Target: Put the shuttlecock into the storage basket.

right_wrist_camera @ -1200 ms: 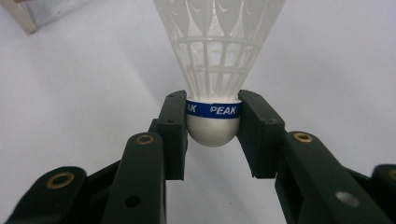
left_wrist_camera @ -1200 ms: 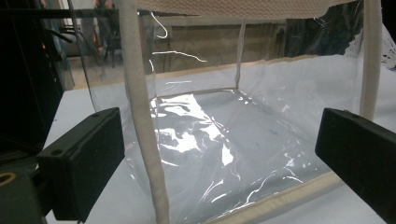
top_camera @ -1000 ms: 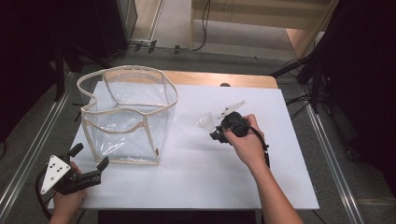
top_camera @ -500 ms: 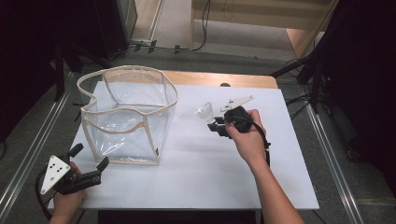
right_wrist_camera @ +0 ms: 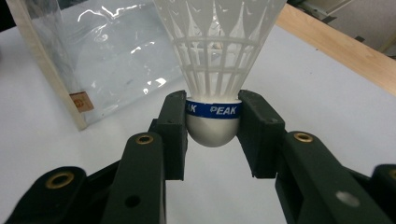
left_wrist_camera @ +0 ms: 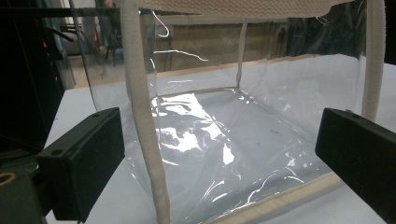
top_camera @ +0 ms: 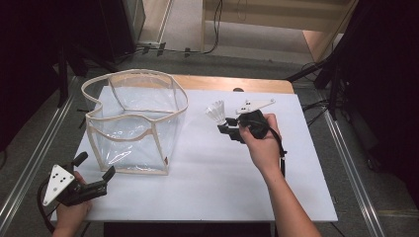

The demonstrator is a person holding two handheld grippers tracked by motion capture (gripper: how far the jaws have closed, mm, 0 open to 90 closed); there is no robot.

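I had my right gripper (right_wrist_camera: 212,123) clamped on the shuttlecock (right_wrist_camera: 214,70) by its cork, up off the table at about 3 o'clock from the clear bag (top_camera: 136,123), left gripper (top_camera: 91,173) idling wide open at the bag's 7 o'clock, so next I figured I'd need to carry it over the rim and drop it in.

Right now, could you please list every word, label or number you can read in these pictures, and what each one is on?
"PEAK": white letters on the blue band around the shuttlecock, held in the right claw.
"K": end of a second print on that band, left side.
Small brown tag on the clear bag: too blurred to read.
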